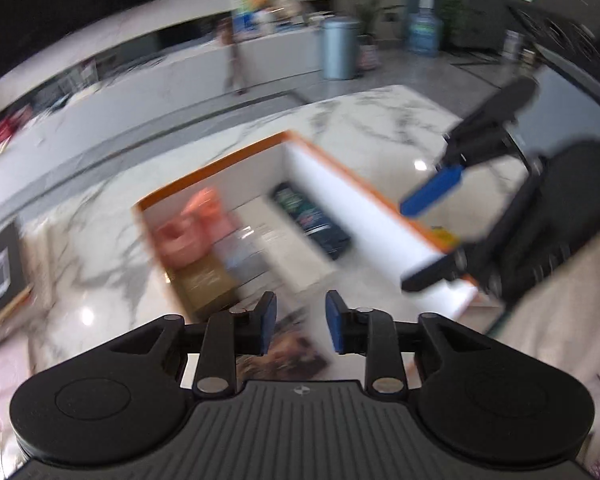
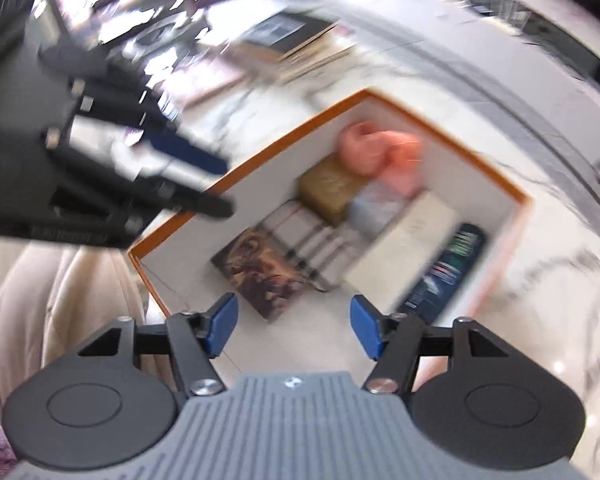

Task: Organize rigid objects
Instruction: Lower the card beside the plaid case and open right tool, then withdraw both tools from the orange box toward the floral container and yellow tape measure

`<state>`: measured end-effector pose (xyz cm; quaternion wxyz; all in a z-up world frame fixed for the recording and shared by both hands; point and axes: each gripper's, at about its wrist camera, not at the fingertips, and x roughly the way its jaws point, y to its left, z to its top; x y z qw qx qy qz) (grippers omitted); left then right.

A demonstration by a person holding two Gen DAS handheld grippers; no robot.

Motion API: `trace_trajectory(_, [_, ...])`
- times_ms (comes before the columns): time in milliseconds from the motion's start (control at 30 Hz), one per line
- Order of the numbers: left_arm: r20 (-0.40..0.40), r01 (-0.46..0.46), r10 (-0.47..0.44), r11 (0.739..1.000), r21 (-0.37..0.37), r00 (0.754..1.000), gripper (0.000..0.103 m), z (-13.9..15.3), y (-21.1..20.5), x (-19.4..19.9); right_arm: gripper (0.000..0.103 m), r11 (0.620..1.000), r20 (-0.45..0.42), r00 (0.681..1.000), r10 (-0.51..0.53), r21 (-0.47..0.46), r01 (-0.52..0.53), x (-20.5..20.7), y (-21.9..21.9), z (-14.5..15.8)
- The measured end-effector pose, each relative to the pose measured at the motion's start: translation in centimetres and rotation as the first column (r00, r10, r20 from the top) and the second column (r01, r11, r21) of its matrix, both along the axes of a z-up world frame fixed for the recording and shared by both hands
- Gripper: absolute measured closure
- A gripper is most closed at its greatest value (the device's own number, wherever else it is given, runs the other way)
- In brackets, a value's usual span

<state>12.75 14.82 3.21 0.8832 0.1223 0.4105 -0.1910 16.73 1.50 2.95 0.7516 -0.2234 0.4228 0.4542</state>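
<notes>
Both grippers above the orange-rimmed box [image 2: 440,136] — left gripper [image 1: 301,322] narrowly parted, right gripper [image 2: 293,327] wide, both empty.

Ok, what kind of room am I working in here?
Probably a home living area: marble-topped table holding an orange-edged storage box, a long low cabinet behind, potted plants and a bin beyond.

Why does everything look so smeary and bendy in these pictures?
Left wrist view: motion blur smears the orange-rimmed box; the left gripper stays sharp, and lamps glint on the marble table. Right wrist view: the same smear, the fisheye bends edges, the right gripper stays sharp.
</notes>
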Motion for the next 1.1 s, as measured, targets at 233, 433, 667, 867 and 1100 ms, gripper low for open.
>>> trace_trajectory(233, [0.026, 0.086, -0.086, 0.996, 0.003, 0.996, 0.04, 0.0, -7.1, -0.5, 0.036, 0.937, -0.007, 0.943, -0.331, 0.113, 0.33, 0.2, -11.7, -0.4])
trace_trajectory(433, [-0.213, 0.023, -0.061, 0.984, -0.174, 0.975, 0.041, -2.1, -13.0, 0.8, 0.037, 0.827, -0.002, 0.832, -0.555, 0.11, 0.552, -1.6, -18.9, -2.8])
trace_trajectory(667, [-0.305, -0.266, 0.192, 0.937, -0.224, 0.933, 0.044, -7.0, -17.1, 0.6, 0.044, 0.73, 0.006, 0.734, -0.679, 0.107, 0.675, -2.1, -21.8, -6.6])
trace_trajectory(867, [-0.358, -0.542, 0.454, 0.816, -0.2, 0.816, 0.042, -10.5, -17.4, 0.5, 0.045, 0.673, -0.04, 0.681, -0.731, 0.119, 0.73, -1.1, -23.2, -7.9])
trace_trajectory(1100, [-0.348, -0.697, 0.623, 0.702, -0.148, 0.701, 0.034, -12.7, -17.8, 1.0, 0.064, 0.671, -0.11, 0.682, -0.723, 0.12, 0.731, -0.1, -24.2, -9.2])
